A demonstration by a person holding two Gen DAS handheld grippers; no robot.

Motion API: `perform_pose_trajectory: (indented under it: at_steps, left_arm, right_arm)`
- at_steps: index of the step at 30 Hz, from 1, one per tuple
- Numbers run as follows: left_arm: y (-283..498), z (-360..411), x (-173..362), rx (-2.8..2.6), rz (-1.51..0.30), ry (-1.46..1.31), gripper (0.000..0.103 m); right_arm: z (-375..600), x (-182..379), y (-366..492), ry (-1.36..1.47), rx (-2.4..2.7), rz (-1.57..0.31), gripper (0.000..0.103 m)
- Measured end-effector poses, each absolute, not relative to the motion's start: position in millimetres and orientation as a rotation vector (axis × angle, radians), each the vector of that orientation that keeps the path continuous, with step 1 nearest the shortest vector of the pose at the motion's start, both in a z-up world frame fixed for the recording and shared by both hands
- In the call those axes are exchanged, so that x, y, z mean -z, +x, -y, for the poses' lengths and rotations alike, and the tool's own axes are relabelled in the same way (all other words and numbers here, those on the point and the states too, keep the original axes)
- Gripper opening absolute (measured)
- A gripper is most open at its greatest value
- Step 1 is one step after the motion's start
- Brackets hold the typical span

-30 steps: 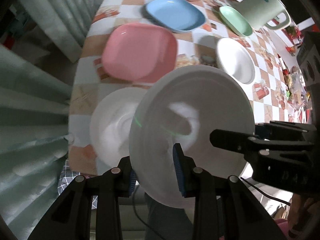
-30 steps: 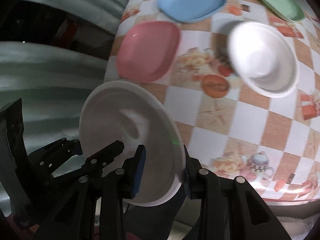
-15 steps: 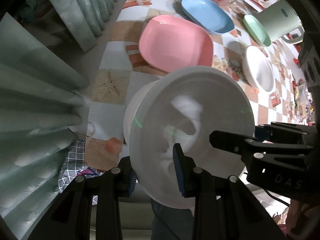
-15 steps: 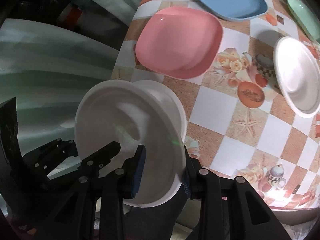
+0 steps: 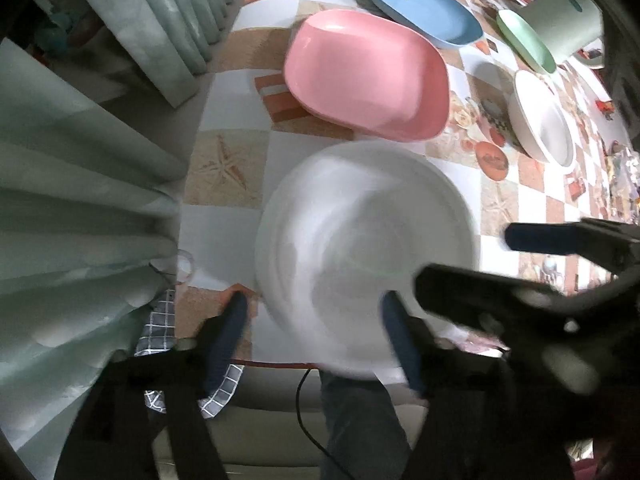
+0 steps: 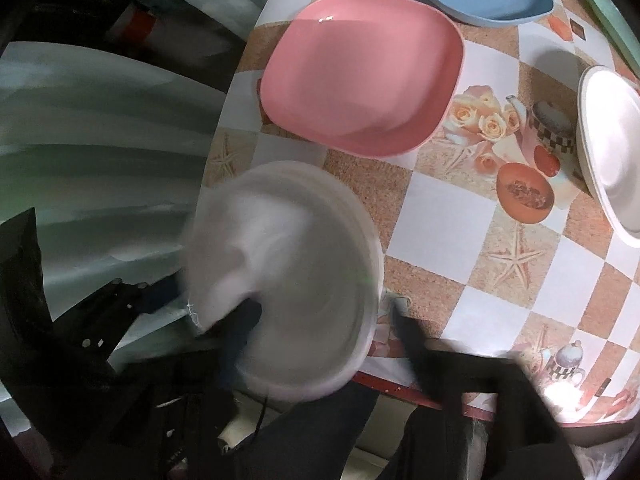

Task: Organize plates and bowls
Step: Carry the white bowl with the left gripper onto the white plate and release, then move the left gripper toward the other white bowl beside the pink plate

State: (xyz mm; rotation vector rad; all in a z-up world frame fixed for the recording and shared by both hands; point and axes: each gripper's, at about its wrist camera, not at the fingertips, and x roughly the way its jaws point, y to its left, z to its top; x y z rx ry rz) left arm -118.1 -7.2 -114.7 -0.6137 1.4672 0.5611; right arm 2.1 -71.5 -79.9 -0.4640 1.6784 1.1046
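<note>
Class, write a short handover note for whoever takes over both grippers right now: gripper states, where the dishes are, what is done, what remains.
Left gripper: jaws just opened, rim of the white bowl between them, pads off it.
Right gripper: jaws just opened too, same bowl between them, released.
White bowl: blurred, sitting on another white dish at the near table edge, so that stack looks done.
Pink plate lies just beyond it, blue plate farther back, green plate and a second white bowl to the right.
Left: back both grippers off, then probably stack the second white bowl and sort the coloured plates.
</note>
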Motion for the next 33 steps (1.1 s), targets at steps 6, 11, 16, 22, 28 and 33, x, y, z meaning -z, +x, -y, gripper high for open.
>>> perform_pose_trajectory:
  at_steps: [6,11,16,22,28,33]
  left_arm:
    - [-123.4,-5.6,106.8,-0.570,-1.413,-0.681,0.093]
    - [-120.3,-12.9,90.3,-0.522,-1.359,-0.706,0.103]
    - [-99.6,-5.1,76.6,-0.395,-1.357,-0.685,0.103]
    - [-61.8,15.2,65.1,-0.288,-1.378,-0.575,0.103]
    - [-23.4,37.7,65.5,-0.200,-1.423,-0.520,0.103]
    - [4.0,52.2,76.2,-0.187,-1.464,-0.495,0.103]
  right_arm:
    - [87.3,68.5,21.5,-0.468,-1.023,-1.635,0.099]
    - [125.3,63.8,44.1,-0.379,-0.948,-1.679,0.102]
    - [172.8,65.6,58.4,-0.308,-0.842,-1.711,0.102]
    - [223.4,66.7,81.0,-0.194,-0.699,-1.732,0.102]
    - [248.2,65.2,104.7,-0.136,-0.617,-1.714,0.102]
    - [261.7,70.0,121.7,-0.132,-0.572,-1.710,0.102]
